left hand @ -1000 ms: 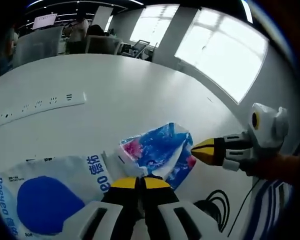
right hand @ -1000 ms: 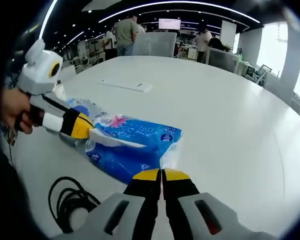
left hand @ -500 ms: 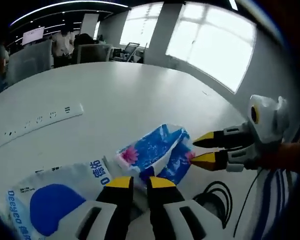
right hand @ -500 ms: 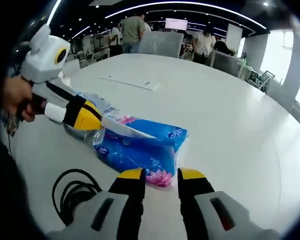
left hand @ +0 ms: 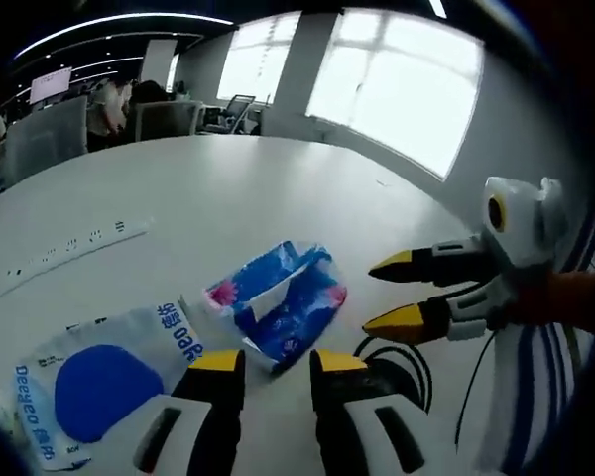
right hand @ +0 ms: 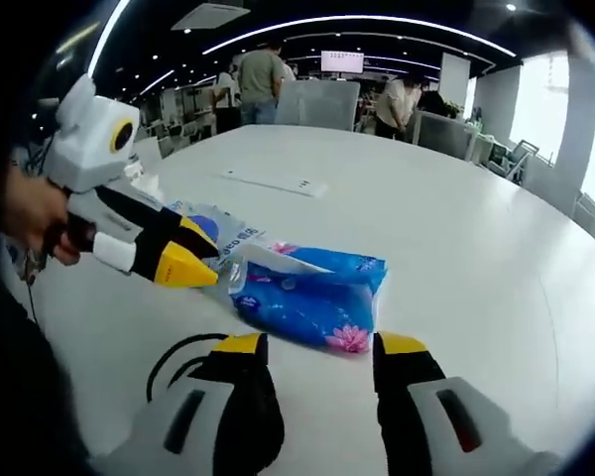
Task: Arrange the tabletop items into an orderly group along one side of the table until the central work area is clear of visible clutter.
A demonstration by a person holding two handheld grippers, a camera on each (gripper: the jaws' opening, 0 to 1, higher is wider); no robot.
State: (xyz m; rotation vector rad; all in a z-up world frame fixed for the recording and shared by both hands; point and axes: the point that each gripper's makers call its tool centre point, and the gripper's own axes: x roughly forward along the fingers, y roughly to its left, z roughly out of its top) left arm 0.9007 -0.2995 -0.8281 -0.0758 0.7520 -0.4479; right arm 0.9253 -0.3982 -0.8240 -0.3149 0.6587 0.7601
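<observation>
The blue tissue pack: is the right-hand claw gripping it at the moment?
Apart. In the right gripper view, the right gripper stands open, bare table between its tips and the blue tissue pack.

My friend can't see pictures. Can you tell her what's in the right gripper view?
A blue tissue pack lies on a white table, just beyond the open right gripper. The left gripper, also open, comes in from the left, held by a hand, beside a white bag and a black cable. People stand far behind.
</observation>
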